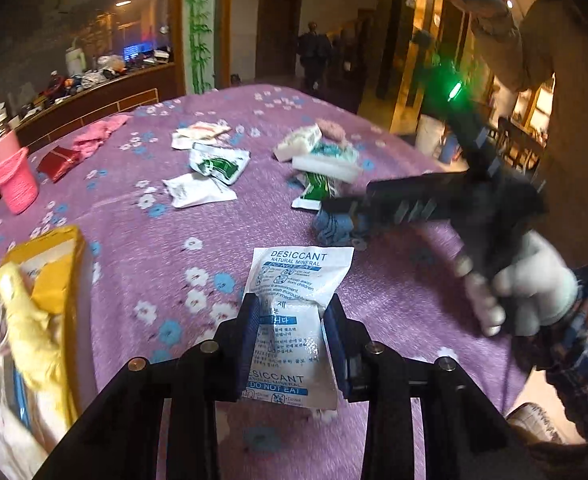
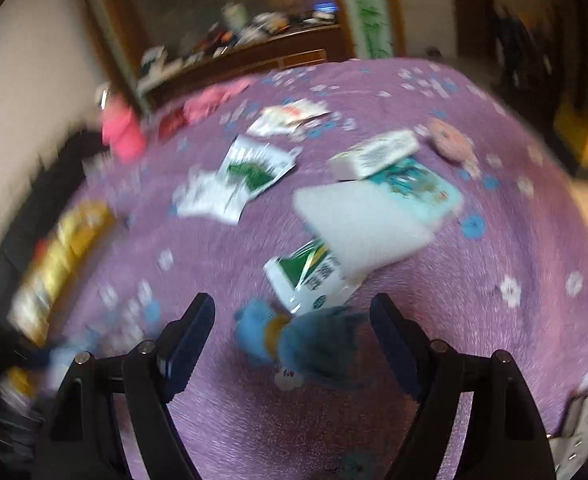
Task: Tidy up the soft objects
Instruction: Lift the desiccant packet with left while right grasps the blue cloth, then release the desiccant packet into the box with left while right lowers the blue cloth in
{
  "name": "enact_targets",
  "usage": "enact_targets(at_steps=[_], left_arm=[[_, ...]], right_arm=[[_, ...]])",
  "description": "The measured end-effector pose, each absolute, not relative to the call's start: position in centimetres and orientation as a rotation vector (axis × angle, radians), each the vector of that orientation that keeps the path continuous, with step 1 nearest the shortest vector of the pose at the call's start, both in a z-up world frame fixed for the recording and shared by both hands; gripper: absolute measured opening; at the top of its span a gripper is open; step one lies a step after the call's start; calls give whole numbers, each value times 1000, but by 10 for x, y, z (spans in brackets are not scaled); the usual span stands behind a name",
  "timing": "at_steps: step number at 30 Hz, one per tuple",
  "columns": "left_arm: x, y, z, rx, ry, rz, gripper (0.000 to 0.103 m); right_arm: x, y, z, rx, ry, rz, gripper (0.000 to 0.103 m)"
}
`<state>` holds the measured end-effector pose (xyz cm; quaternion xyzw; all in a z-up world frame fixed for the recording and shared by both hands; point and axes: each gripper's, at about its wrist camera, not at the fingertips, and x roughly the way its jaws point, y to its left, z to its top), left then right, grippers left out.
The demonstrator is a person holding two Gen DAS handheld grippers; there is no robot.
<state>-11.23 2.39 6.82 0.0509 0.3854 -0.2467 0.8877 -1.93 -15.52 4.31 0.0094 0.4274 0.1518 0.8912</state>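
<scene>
In the left wrist view, low in the frame, our left tongs (image 1: 292, 334) pinch a white packet (image 1: 294, 320) printed "DESICCANT NATURAL MINERAL DO NOT EAT" over the purple flowered desk (image 1: 142, 232). In the blurred right wrist view, our right tongs (image 2: 294, 320) gape wide, empty, around a blue soft toy (image 2: 294, 340) at lower centre.
</scene>
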Motion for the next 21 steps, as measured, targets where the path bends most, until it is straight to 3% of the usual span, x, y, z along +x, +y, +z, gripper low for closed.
enact_targets(at_steps=[2,5,14,21], left_arm=[[-119,36,74,74,786,-506,34],[-127,51,80,48,764,-485,34],[-146,90,89,-29,711,-454,34],[-143,111,100,-70,693,-410,34]], right_arm=[[-21,-136,35,-103,900,296,79],[-22,-125,25,-201,918,262,50],[-65,-141,56,-28,853,275,45],[-102,-78,90,54,856,525,45]])
